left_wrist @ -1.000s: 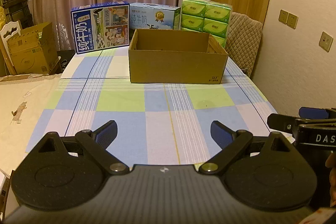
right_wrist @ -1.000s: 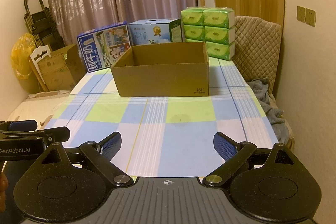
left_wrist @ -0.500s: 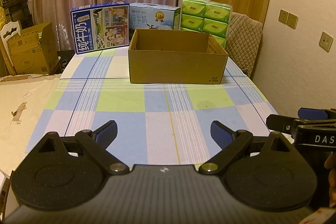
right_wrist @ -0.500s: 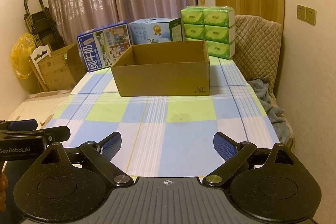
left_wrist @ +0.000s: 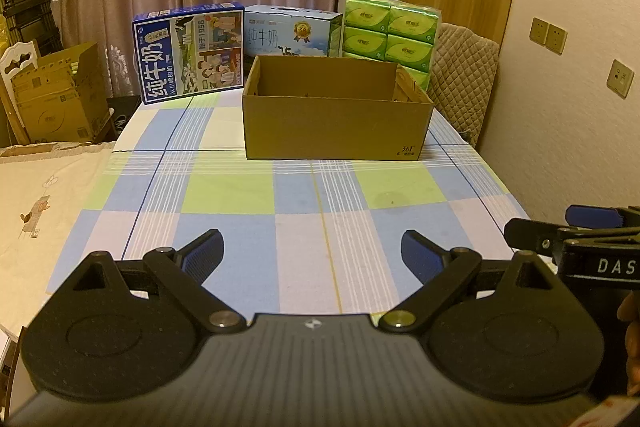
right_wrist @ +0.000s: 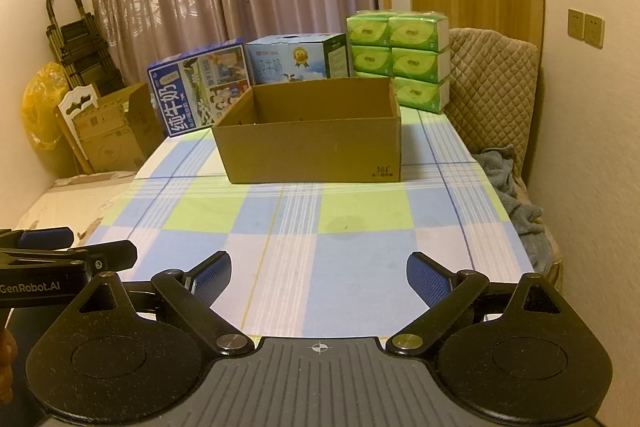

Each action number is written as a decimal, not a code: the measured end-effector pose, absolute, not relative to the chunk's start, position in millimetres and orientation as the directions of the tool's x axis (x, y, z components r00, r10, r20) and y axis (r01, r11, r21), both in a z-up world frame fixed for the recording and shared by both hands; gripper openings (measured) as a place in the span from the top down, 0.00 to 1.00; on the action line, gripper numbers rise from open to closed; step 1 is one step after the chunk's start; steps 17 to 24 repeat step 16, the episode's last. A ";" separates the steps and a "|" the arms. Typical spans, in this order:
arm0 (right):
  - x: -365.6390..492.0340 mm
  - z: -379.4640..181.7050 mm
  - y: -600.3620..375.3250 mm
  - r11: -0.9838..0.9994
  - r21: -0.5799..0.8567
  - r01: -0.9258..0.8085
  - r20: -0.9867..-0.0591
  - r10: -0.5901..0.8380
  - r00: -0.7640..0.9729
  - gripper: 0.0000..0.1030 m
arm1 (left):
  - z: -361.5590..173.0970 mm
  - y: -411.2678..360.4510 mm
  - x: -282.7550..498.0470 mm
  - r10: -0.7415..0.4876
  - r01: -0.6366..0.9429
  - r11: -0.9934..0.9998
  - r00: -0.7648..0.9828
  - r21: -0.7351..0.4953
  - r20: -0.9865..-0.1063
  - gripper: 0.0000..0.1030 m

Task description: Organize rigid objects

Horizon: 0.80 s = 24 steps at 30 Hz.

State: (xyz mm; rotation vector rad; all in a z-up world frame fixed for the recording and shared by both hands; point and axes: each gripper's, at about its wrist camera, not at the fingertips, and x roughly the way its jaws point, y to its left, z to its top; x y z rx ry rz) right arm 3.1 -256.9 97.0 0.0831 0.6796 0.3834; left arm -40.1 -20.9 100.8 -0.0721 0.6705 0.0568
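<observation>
Checked tablecloth [left_wrist: 224,195] across the table, bare in the near half. Open cardboard box [left_wrist: 336,123] mid-table, well ahead of both tools. Behind it: blue milk carton [left_wrist: 192,53], pale blue milk carton [left_wrist: 290,33], green tissue pack [left_wrist: 388,31] in a row. Left gripper [left_wrist: 312,255] and right gripper [right_wrist: 319,273] side by side at near edge, jaws spread wide, holding nothing.

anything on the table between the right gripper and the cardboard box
No. In the right wrist view only bare checked tablecloth lies between the open right gripper and the cardboard box; the left wrist view shows the same.
</observation>
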 end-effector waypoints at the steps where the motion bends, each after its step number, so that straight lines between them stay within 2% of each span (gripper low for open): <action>1: 3.1 97.0 -256.8 0.927 0.199 -0.319 -0.597 0.372 0.711 0.11 | 100.9 -20.9 -40.5 0.029 -0.076 0.996 0.782 -0.049 -0.623 0.09; 24: 2.0 94.8 -251.7 0.925 0.201 -0.322 -0.598 0.376 0.708 0.11 | 101.0 -22.6 -41.0 0.007 -0.055 0.997 0.799 -0.063 -0.601 0.09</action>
